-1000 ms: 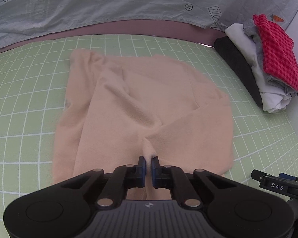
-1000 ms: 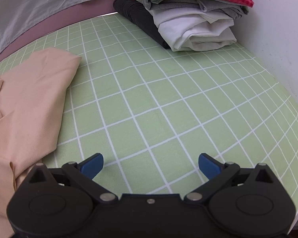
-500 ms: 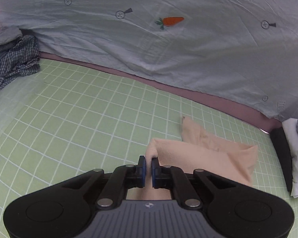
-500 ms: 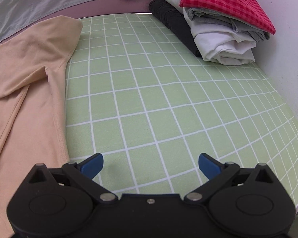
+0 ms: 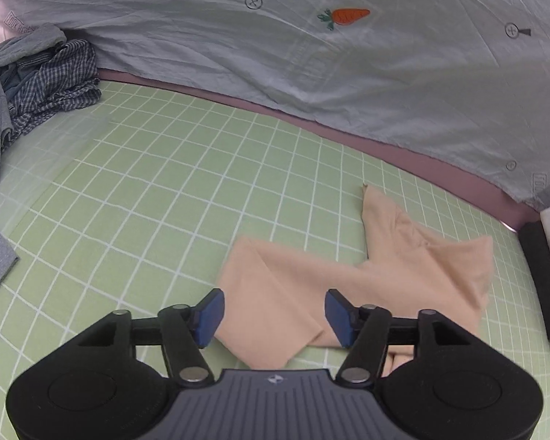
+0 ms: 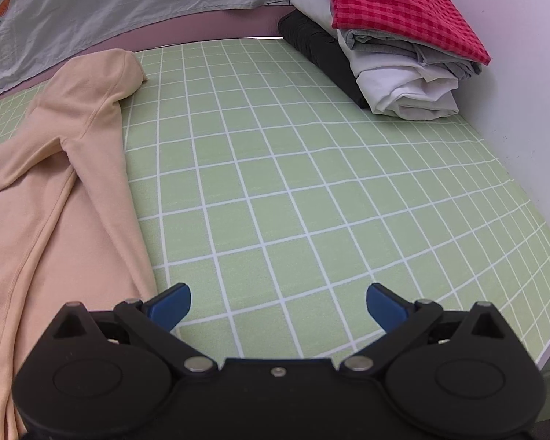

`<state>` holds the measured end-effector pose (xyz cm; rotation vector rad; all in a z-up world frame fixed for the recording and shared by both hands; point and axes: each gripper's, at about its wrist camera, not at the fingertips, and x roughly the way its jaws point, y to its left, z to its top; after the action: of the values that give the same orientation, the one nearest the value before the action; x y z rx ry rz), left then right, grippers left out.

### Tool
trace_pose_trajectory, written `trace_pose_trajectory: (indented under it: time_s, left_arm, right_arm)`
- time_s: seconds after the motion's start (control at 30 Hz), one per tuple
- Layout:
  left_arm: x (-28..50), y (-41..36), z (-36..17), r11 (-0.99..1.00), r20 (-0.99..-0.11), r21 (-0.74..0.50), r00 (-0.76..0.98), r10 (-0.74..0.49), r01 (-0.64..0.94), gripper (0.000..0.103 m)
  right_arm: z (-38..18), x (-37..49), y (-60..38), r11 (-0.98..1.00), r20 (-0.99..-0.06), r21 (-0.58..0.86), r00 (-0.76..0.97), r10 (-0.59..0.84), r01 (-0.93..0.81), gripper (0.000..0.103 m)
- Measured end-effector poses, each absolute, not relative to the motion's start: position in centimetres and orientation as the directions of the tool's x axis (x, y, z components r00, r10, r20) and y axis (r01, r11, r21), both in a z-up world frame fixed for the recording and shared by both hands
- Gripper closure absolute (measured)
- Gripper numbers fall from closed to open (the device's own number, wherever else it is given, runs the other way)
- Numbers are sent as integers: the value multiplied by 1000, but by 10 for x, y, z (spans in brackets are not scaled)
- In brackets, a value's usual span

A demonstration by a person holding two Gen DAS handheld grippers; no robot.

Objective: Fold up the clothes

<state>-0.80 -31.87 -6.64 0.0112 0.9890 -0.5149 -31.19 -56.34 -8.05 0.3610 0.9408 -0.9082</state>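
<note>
A peach long-sleeved garment [image 5: 403, 271] lies on the green gridded mat [image 5: 165, 190]. In the left wrist view one sleeve stretches out to the left, its end lying loose between my left gripper's [image 5: 271, 317] blue pads, which are opening and do not press on it. In the right wrist view the same peach garment [image 6: 55, 183] fills the left side, with a sleeve folded along its edge. My right gripper [image 6: 278, 306] stands open over bare green mat [image 6: 311, 183], its left pad just beside the garment's edge.
A stack of folded clothes [image 6: 392, 55] topped by a red checked piece sits at the mat's far right corner by a white wall. A heap of unfolded grey and checked clothes [image 5: 36, 80] lies at far left. A pale carrot-print sheet [image 5: 311, 44] runs behind the mat.
My left gripper pulled the sleeve out to the left, then let it go as its jaws opened. The right gripper shifted slightly, staying open, and the garment now lies closer to it.
</note>
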Motion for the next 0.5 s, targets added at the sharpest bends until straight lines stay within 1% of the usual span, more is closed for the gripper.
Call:
trace_pose_trajectory:
  time_s: [0.2,0.23,0.27,0.3,0.37,0.4,0.47,0.5]
  left_arm:
    - [-84,-333,-91,821,-867,-155,323,-380,549,34]
    - [-96,-334,-95,810,-876,-137,312,-367,570,34]
    - [-107,-335,-98,804,-883,-120,307,-354,582,34]
    - [-114,-334,-100,800,-888,-111,302,-346,589,33]
    - [-128,-332,-105,792,-900,-101,285,-330,602,33]
    - [-133,-330,-106,792,-906,-100,274,-323,603,33]
    - [-141,-327,-109,788,-914,-91,263,-310,609,33]
    - [-145,-325,-110,783,-916,-84,260,-304,617,33]
  right_arm:
    - [-80,-312,-545,637,-817,-61,328,-474,768,1]
    - [-81,-311,-542,649,-820,-54,338,-463,759,3]
    - [-82,-310,-540,659,-822,-49,344,-453,750,7]
    - [-83,-309,-538,669,-826,-44,349,-442,742,10]
    - [-86,-308,-533,689,-834,-30,361,-417,725,23]
    - [-87,-308,-532,696,-838,-22,366,-404,718,26]
    - [-88,-310,-531,699,-844,0,375,-383,715,39]
    - [-88,-312,-531,699,-847,13,379,-372,715,42]
